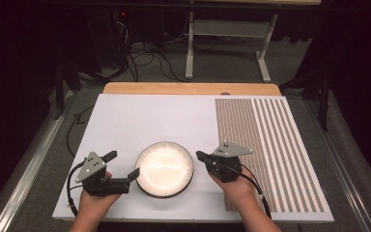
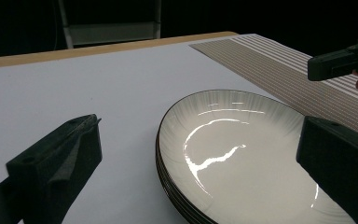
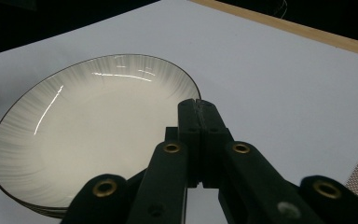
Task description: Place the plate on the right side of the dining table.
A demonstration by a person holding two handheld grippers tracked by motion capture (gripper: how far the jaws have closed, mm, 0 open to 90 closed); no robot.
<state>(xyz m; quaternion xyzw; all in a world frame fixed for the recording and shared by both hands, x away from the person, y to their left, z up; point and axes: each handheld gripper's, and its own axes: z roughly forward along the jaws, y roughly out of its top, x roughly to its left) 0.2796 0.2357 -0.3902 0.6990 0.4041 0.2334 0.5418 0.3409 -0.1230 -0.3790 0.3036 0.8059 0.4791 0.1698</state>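
Note:
A stack of shallow white plates (image 1: 164,168) with dark rims sits on the white board (image 1: 140,121), near its front edge. My left gripper (image 1: 121,165) rests just left of the stack, open. In the left gripper view its wide-apart jaws (image 2: 199,123) frame the stack's (image 2: 242,154) left side without touching it. My right gripper (image 1: 200,155) is on the stack's right, and its jaws point at the rim. In the right gripper view the fingertips (image 3: 196,105) are pressed together with nothing between them, just over the near rim of the top plate (image 3: 88,126).
A brown-and-white striped mat (image 1: 270,150) covers the board's right third, under my right hand. A wooden table edge (image 1: 188,88) runs along the back. Beyond it lie floor cables (image 1: 140,53) and a white metal frame (image 1: 227,34).

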